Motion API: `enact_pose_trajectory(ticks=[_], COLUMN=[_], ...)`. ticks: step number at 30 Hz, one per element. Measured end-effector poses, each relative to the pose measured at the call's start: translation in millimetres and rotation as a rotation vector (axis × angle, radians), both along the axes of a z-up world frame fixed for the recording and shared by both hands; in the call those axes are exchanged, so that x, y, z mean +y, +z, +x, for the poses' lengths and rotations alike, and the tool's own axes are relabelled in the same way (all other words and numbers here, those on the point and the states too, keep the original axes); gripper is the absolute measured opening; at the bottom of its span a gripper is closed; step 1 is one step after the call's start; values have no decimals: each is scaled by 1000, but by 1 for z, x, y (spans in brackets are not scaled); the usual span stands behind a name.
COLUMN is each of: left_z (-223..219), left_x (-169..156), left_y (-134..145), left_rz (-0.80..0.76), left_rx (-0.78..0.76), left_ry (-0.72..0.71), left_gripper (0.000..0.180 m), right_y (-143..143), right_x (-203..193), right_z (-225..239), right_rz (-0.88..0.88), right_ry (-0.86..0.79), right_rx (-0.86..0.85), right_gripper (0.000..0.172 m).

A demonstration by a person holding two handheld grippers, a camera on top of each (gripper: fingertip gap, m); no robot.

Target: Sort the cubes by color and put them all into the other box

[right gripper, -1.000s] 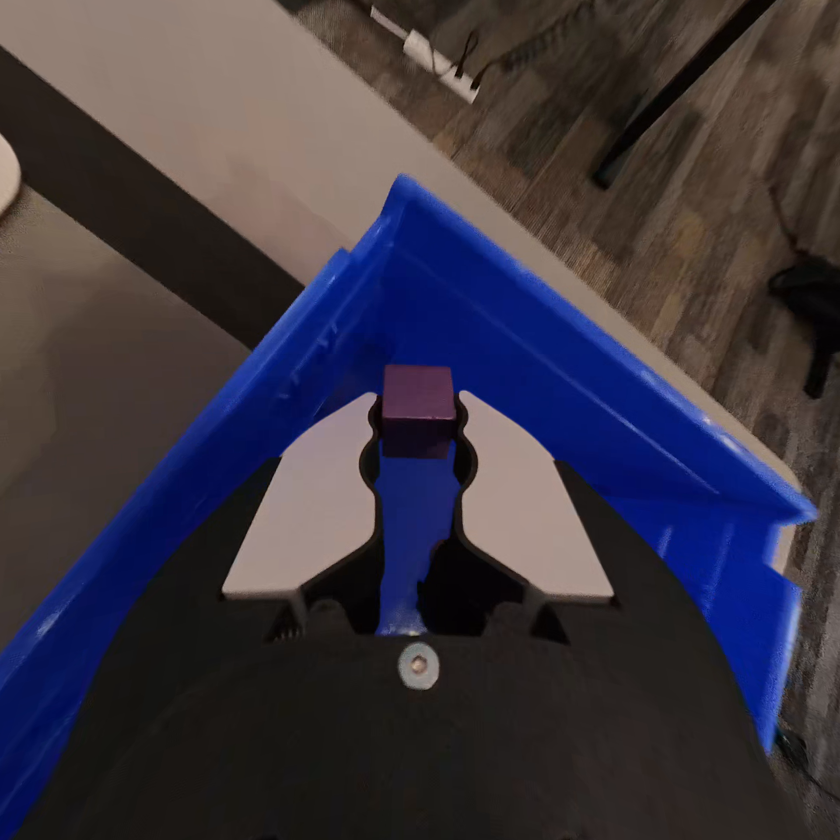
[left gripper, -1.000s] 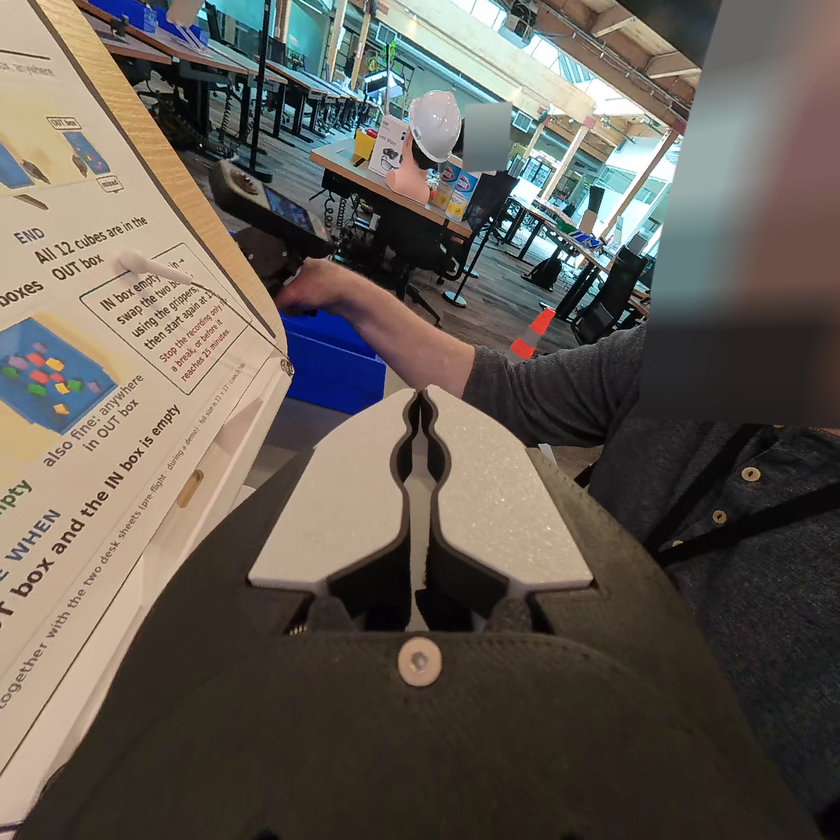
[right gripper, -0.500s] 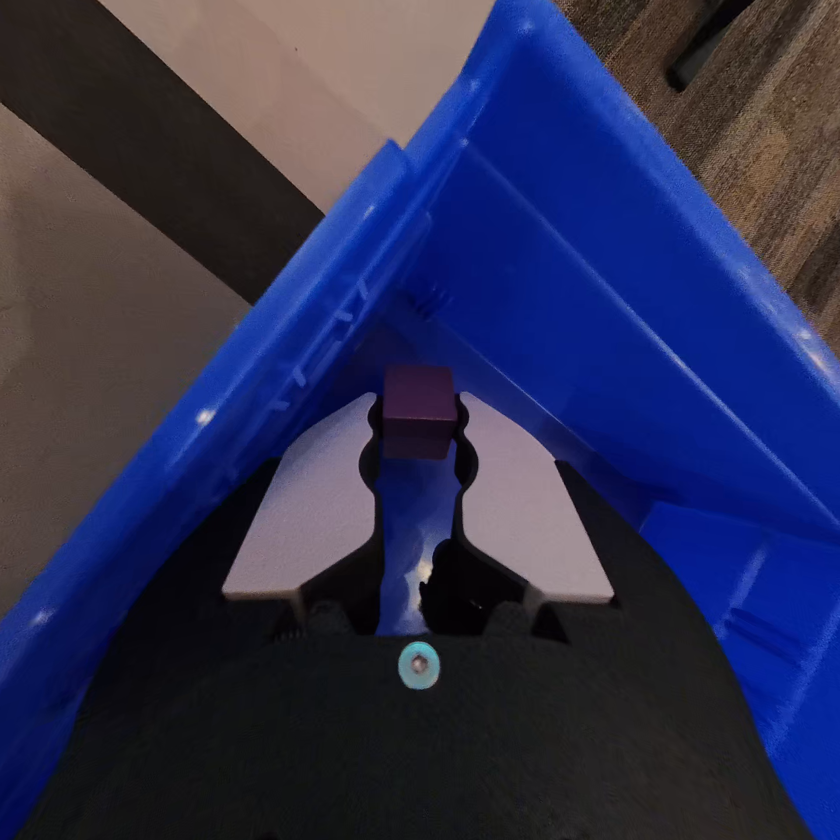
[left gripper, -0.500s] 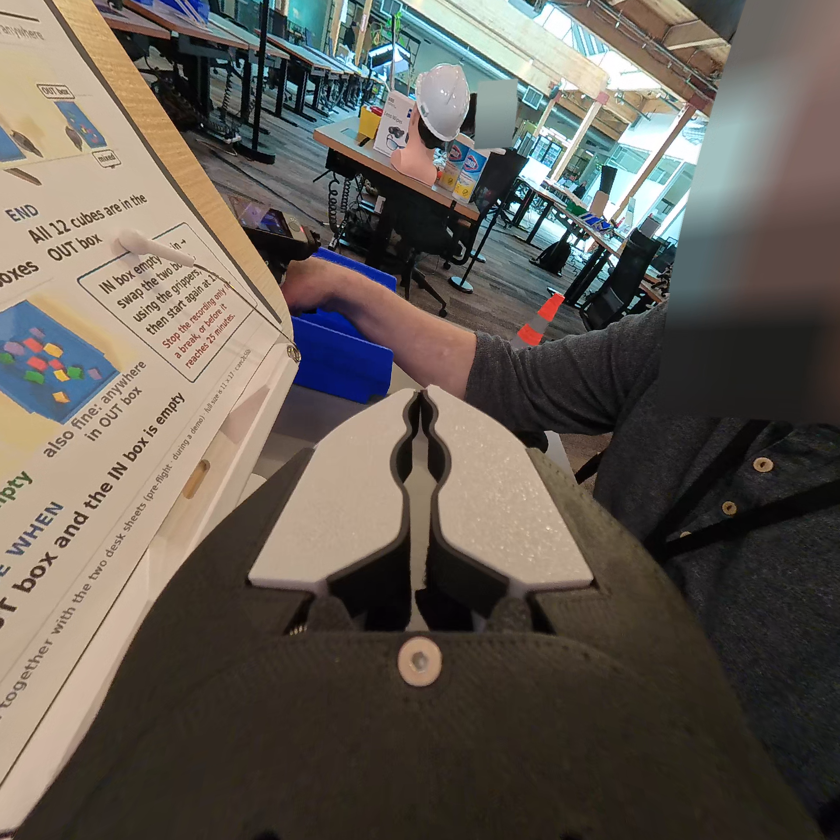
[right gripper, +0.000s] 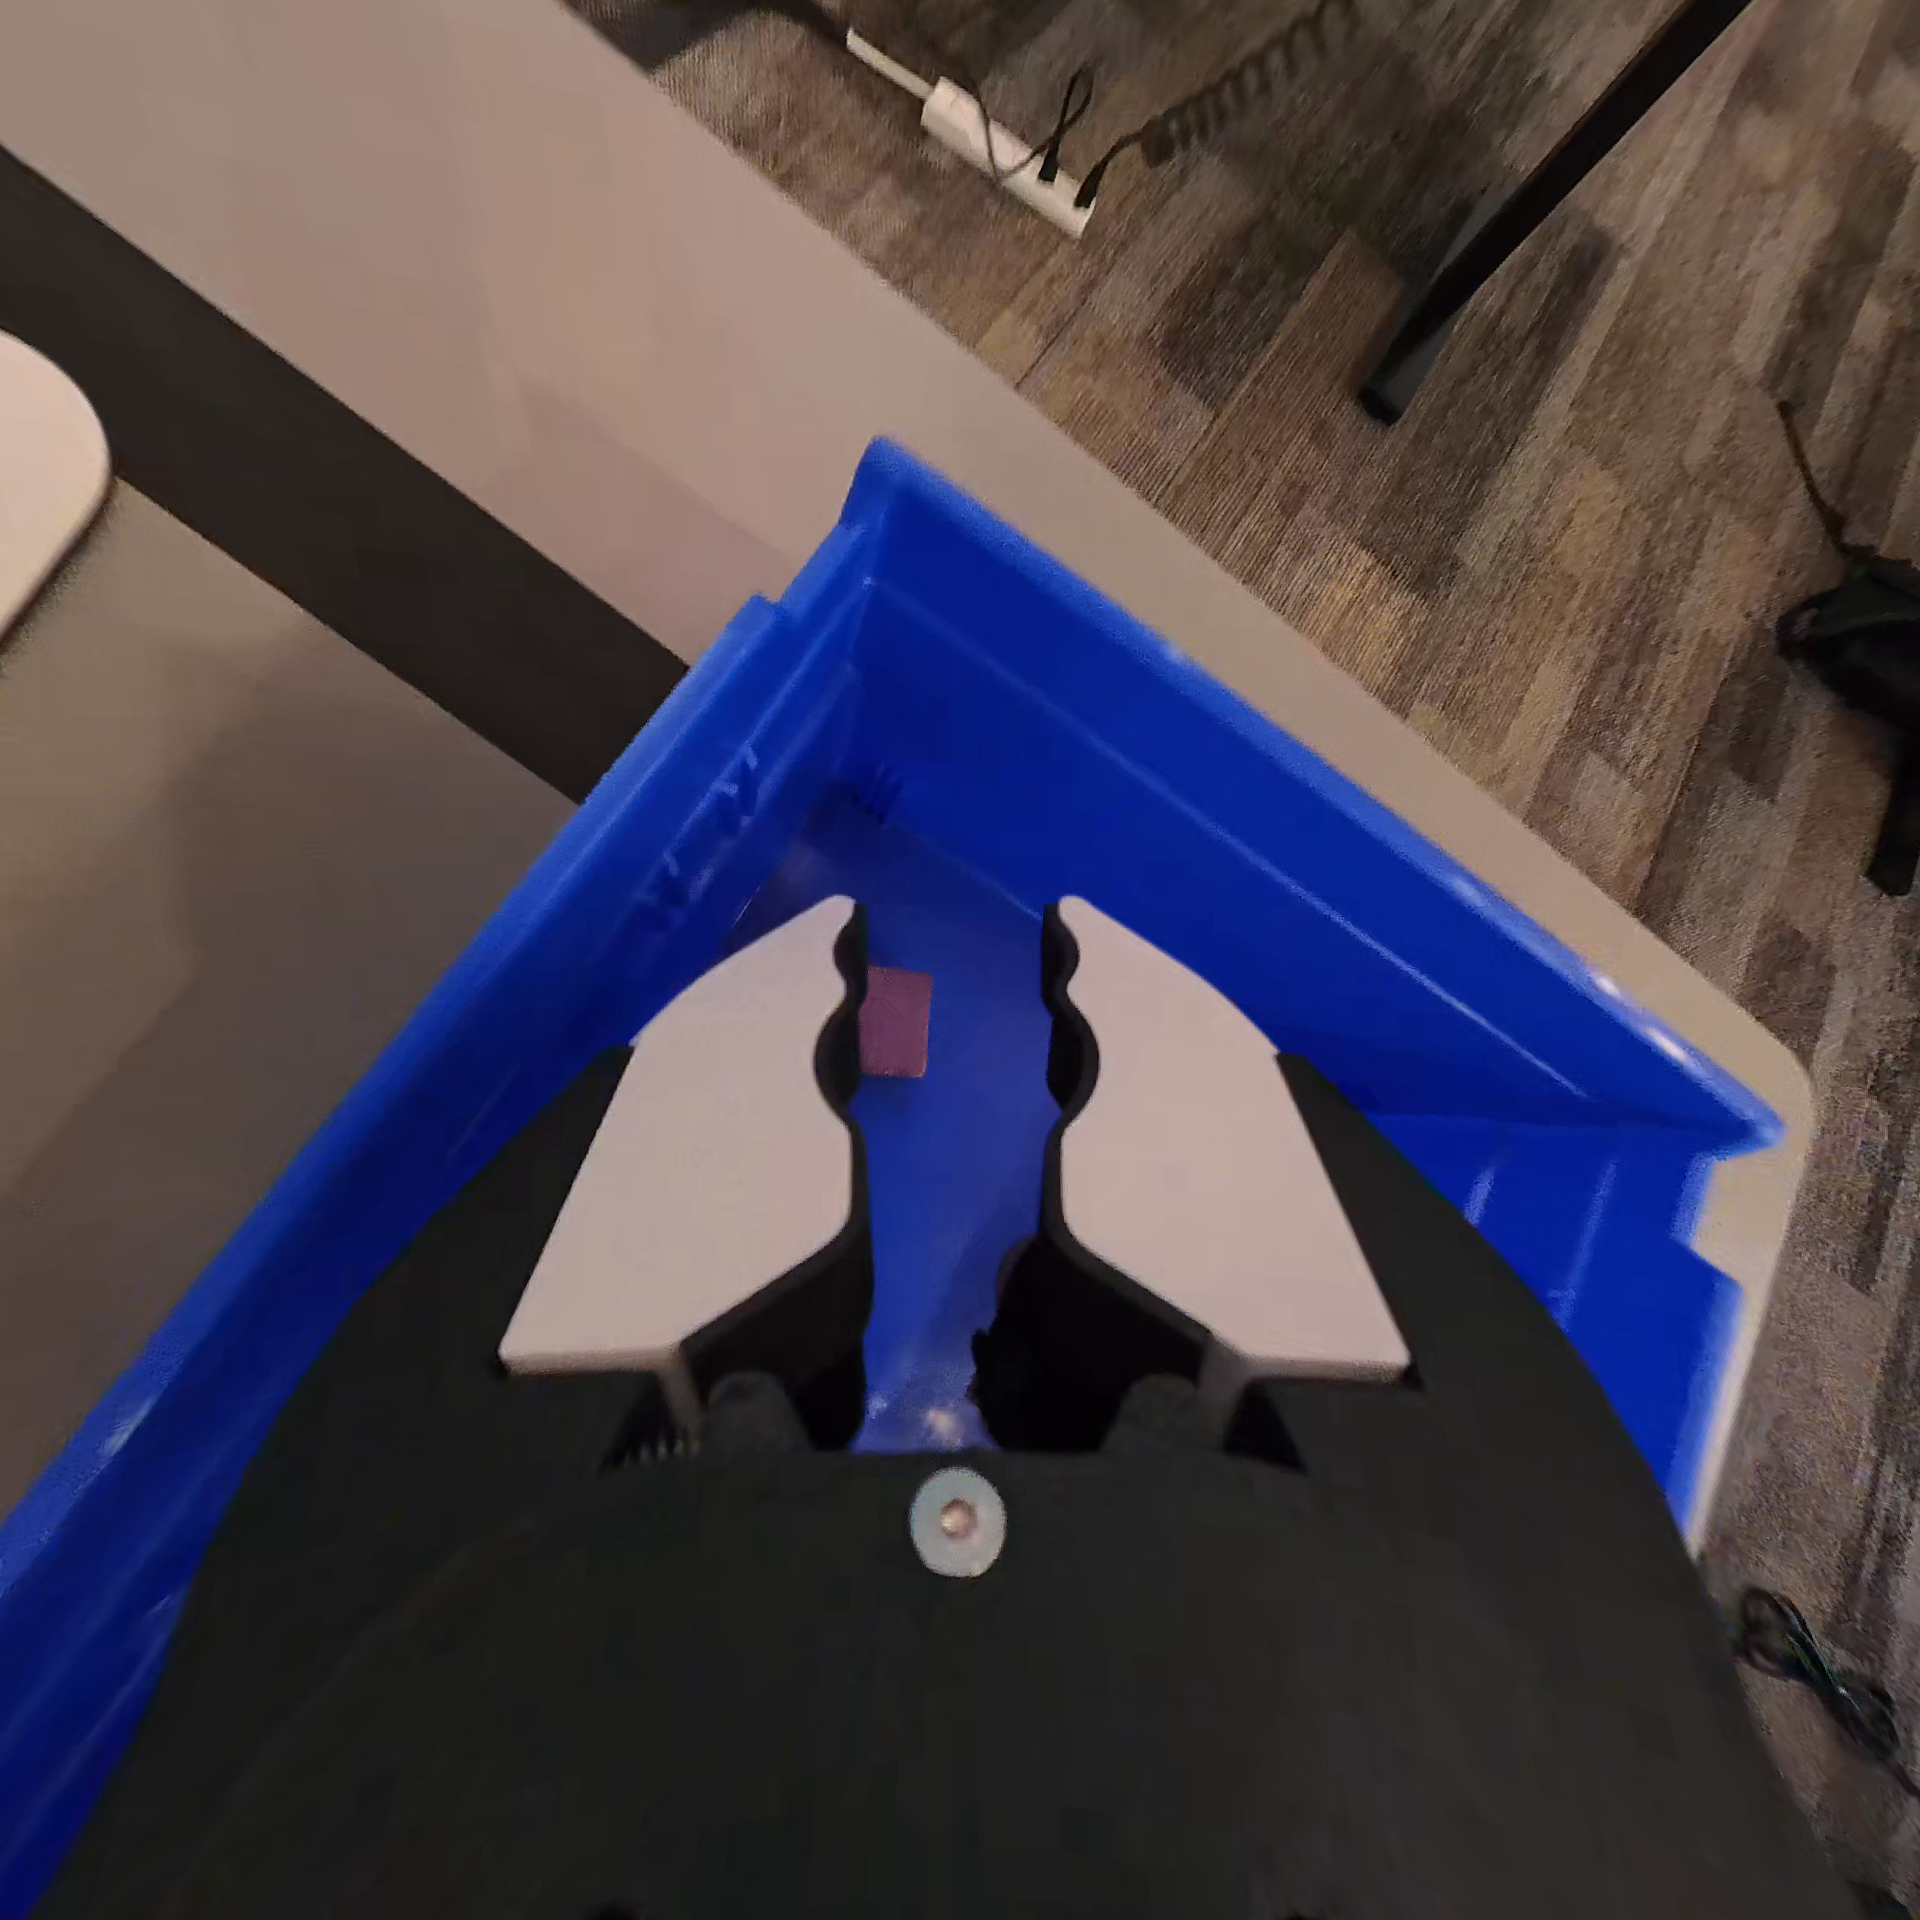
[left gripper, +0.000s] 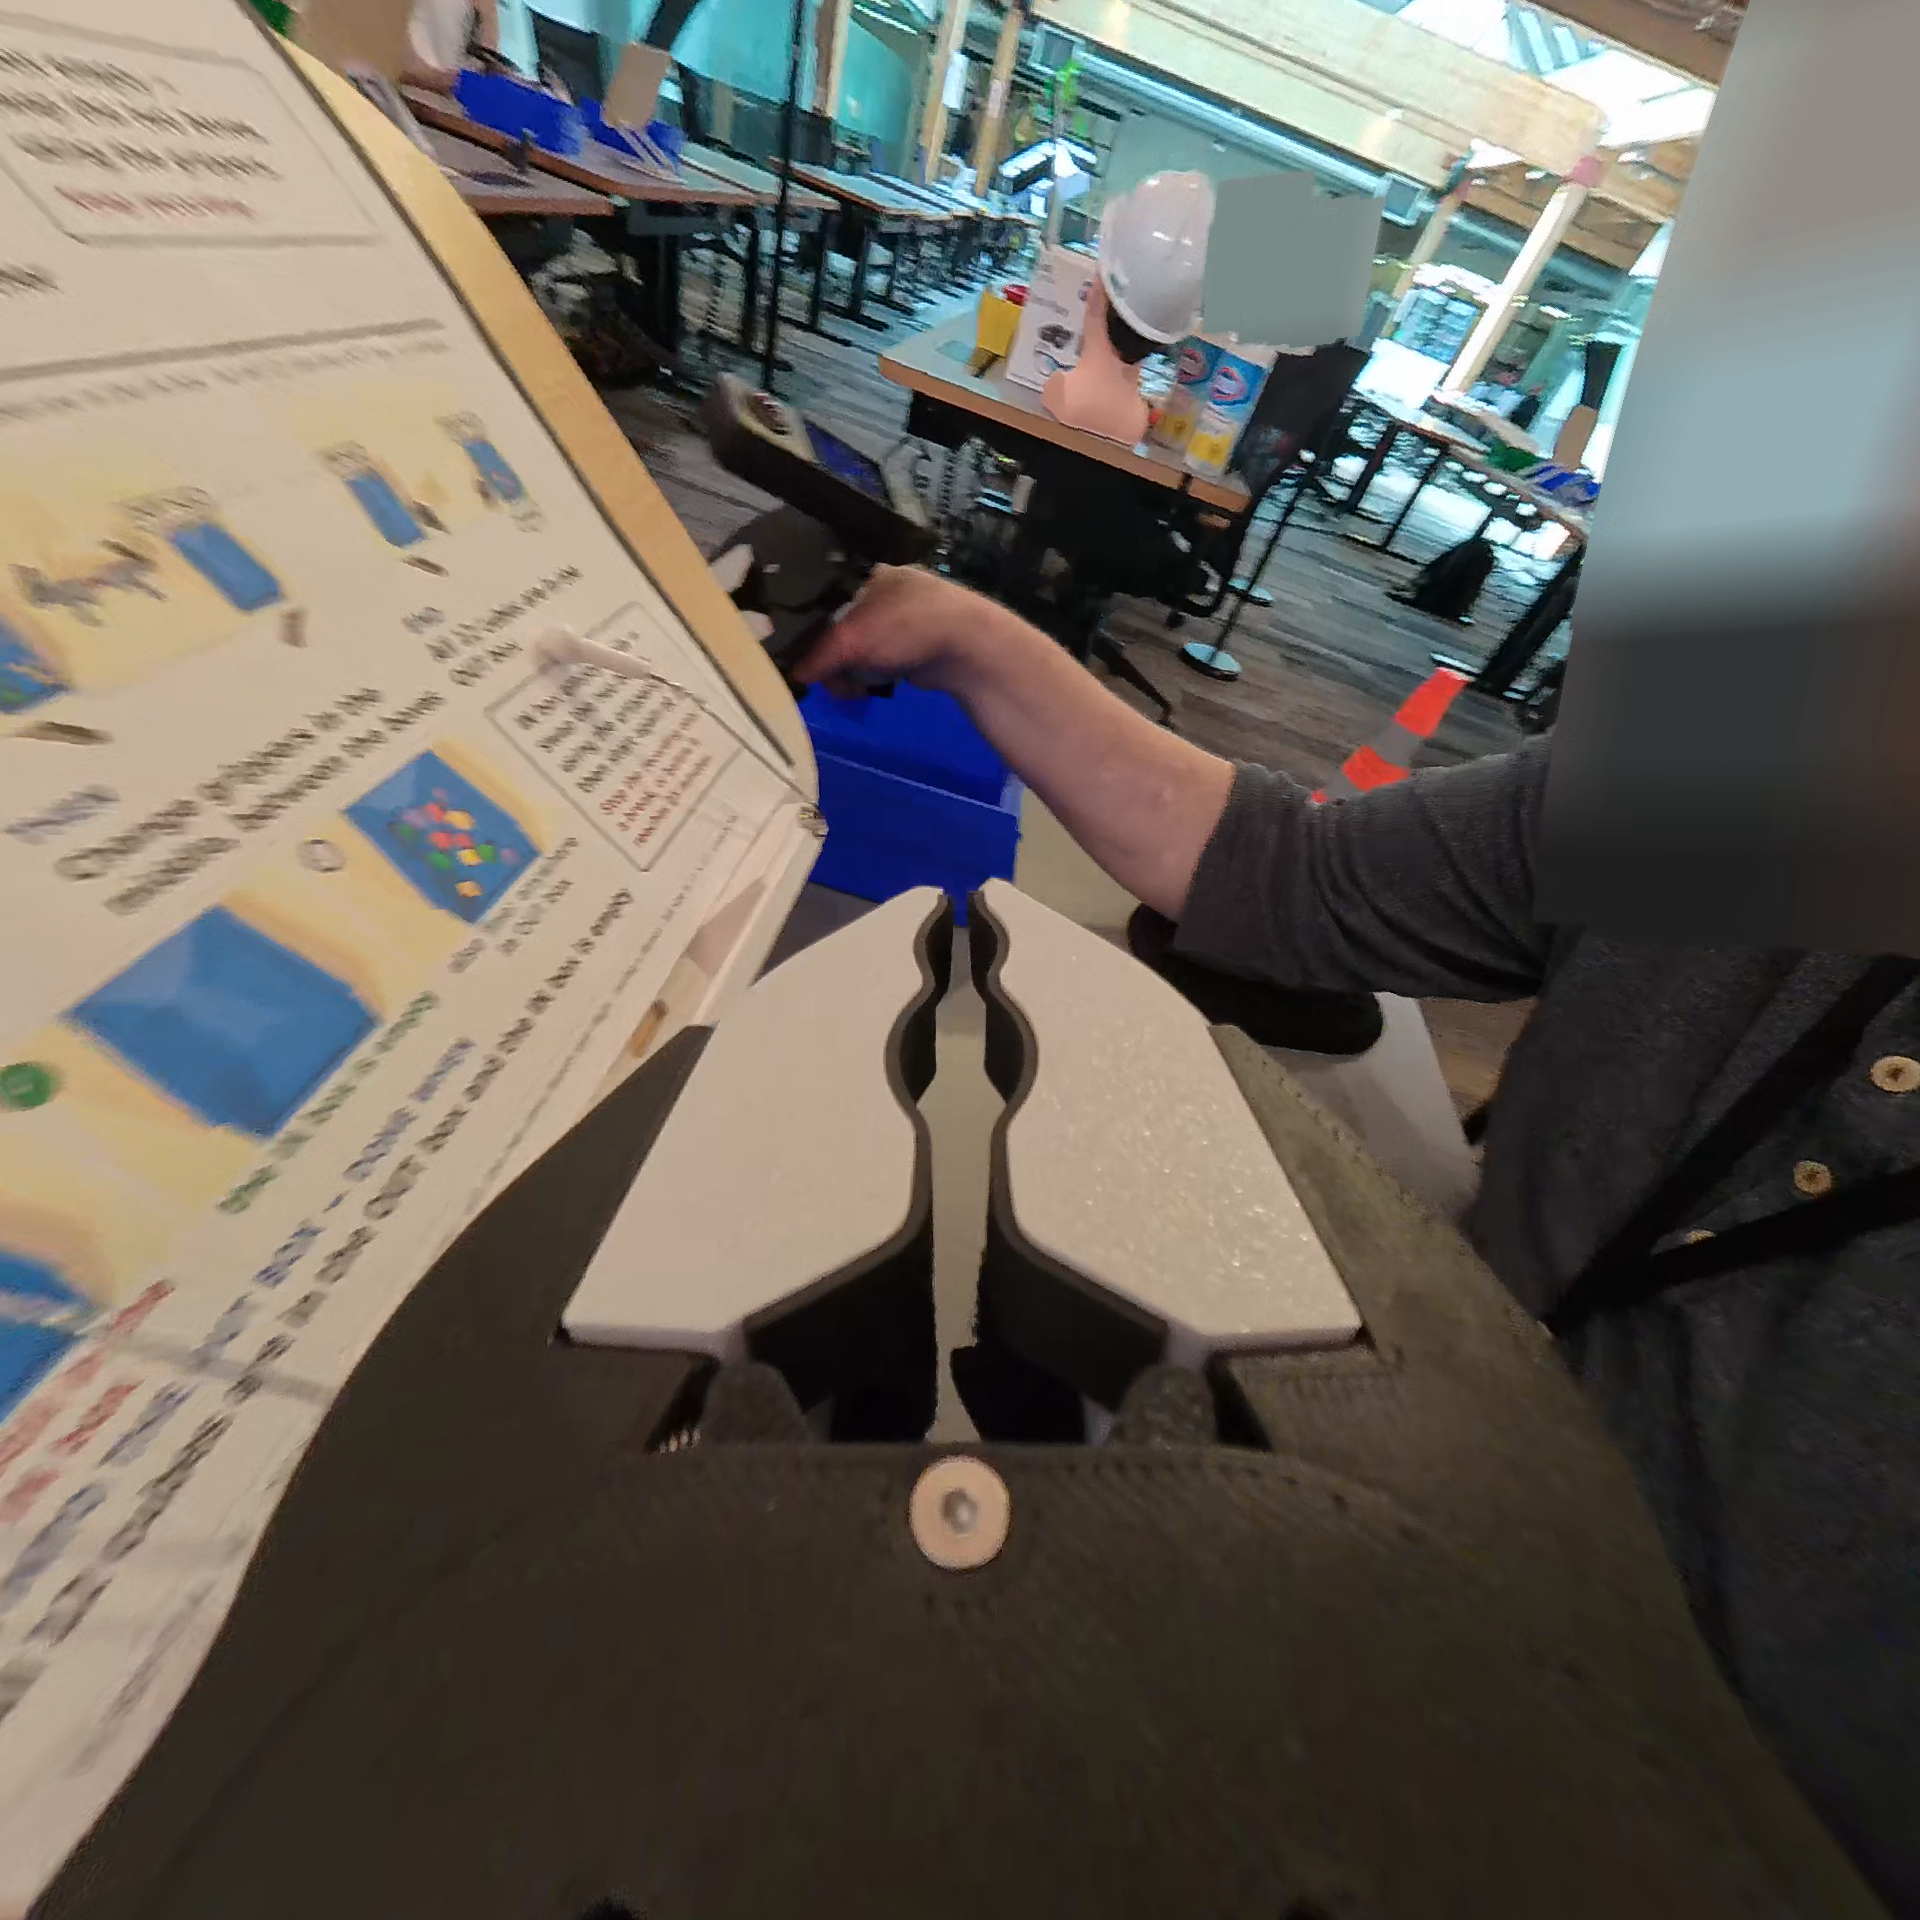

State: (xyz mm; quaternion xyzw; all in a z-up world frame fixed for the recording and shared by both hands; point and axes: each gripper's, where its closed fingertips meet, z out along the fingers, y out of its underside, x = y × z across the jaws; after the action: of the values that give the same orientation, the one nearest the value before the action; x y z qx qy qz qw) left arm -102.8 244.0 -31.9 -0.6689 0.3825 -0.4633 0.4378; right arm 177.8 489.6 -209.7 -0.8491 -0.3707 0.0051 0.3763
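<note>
**The purple cube could get knocked on the way out**

The right gripper (right gripper: pixel 951 935) hangs over a corner of the blue box (right gripper: pixel 1195 790). Its two fingers are spread wide and hold nothing. The purple cube (right gripper: pixel 894 1023) lies on the box floor below, between the fingers but close to the left one. It looks free, with blue floor showing on its other side.

What could go wrong? If the gripper lifts at a slant, that near finger might bump the cube and push it away from its corner. Then later cubes of the same color may not sit beside it. The gripper could also hit the box wall, since the corner is tight, and shove the whole box.

The left gripper (left gripper: pixel 961 909) is up in the air beside a printed sheet (left gripper: pixel 312 727). Its fingers are almost pressed together with nothing between them. If it swings without care, it could hit the sheet's board.
</note>
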Motion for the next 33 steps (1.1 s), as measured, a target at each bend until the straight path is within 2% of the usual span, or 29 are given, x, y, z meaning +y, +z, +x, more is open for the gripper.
enact_pose_trajectory(ticks=[7,14,18,20,24,27,30,33], left_z=[-75,-163,-202,-209,-217,-234,-242,-260], left_x=[25,55,64,65,57,65,72,79], left_y=[17,-9,-41,-59,-114,-143,-174,-199], left_rz=[105,63,-19,-77,-249,-292,-374,-465], left_rx=[48,143,265,322,560,694,722,732], left_ry=[300,577,678,674,609,665,675,752], left_gripper=[4,6,13,13,20,21,23,27], right_y=[41,60,66,63,58,57,54,53], right_x=[-5,-17,-25,-27,-28,-30,-32,-33], right_z=[-7,-30,-40,-43,-47,-52,-58,-60], right_rz=[121,190,213,214,206,209,204,203], right_ry=[13,58,77,85,93,112,127,133], right_rx=[28,26,42,30,12,2,-2,-10], right_gripper=[28,28,27,27,27,27,27,27])
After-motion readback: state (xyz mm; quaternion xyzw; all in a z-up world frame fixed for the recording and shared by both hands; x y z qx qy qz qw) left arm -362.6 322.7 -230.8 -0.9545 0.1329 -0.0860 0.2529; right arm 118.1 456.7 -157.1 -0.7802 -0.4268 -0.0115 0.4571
